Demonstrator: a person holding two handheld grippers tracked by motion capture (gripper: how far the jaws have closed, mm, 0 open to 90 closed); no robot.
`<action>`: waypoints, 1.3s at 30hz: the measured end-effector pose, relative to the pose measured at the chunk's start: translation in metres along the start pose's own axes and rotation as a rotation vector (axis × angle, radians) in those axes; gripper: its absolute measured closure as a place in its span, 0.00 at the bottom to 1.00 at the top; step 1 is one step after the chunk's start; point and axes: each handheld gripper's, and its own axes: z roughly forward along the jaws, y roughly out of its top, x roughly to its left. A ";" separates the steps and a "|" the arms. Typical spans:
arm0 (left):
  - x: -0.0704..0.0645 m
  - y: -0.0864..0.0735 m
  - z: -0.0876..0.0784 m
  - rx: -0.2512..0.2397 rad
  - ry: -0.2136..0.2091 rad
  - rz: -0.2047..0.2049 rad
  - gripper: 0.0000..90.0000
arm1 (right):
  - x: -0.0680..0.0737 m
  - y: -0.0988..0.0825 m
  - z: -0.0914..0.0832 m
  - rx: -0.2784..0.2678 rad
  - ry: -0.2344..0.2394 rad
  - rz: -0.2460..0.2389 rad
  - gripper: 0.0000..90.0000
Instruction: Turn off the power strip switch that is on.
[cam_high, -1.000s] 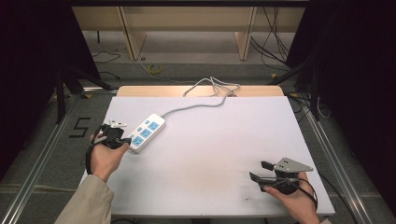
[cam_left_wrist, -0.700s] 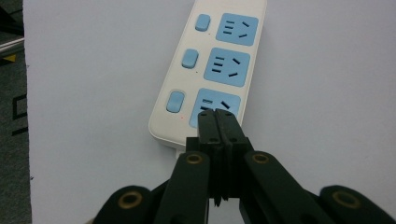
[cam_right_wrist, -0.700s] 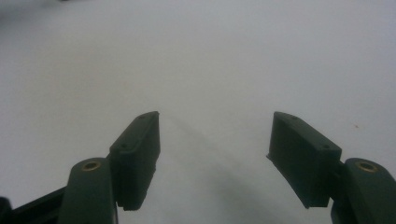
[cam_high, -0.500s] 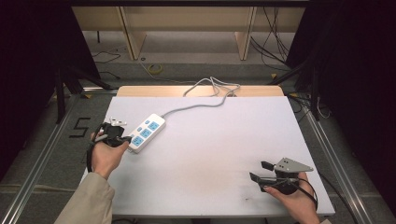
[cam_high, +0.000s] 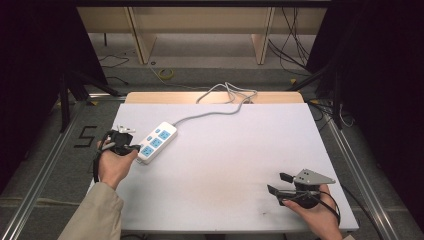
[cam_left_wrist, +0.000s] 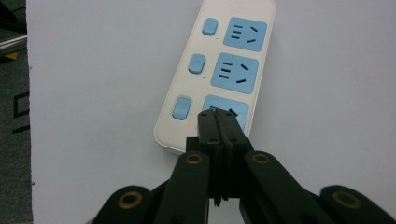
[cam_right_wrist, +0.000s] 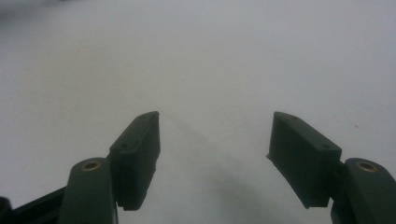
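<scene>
Power strip (cam_high: 157, 142), white with blue sockets, lies aslant near the bench's (cam_high: 225, 165) left edge; its cord (cam_high: 220, 102) runs off over the far edge. Left gripper (cam_left_wrist: 220, 128): jaws pressed together, empty, tips over the strip's near end, hiding part of the nearest socket; contact not discernible. Right gripper (cam_right_wrist: 212, 154): jaws spread, empty, near the near-right corner.

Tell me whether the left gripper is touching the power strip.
Cannot tell. In the left gripper view the shut left gripper overlaps the power strip's nearest blue socket, but neither contact nor gap shows plainly; the high view is too small to settle it.
</scene>
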 end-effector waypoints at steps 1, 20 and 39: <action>0.000 0.000 0.000 0.002 -0.001 0.001 1.00 | 0.000 0.000 0.000 0.001 0.000 0.002 0.38; 0.005 0.009 0.007 0.031 0.024 0.015 1.00 | 0.000 0.000 0.000 -0.001 0.001 0.000 0.38; 0.008 0.017 0.011 0.069 0.038 0.056 1.00 | 0.000 0.000 0.000 -0.001 0.001 -0.001 0.38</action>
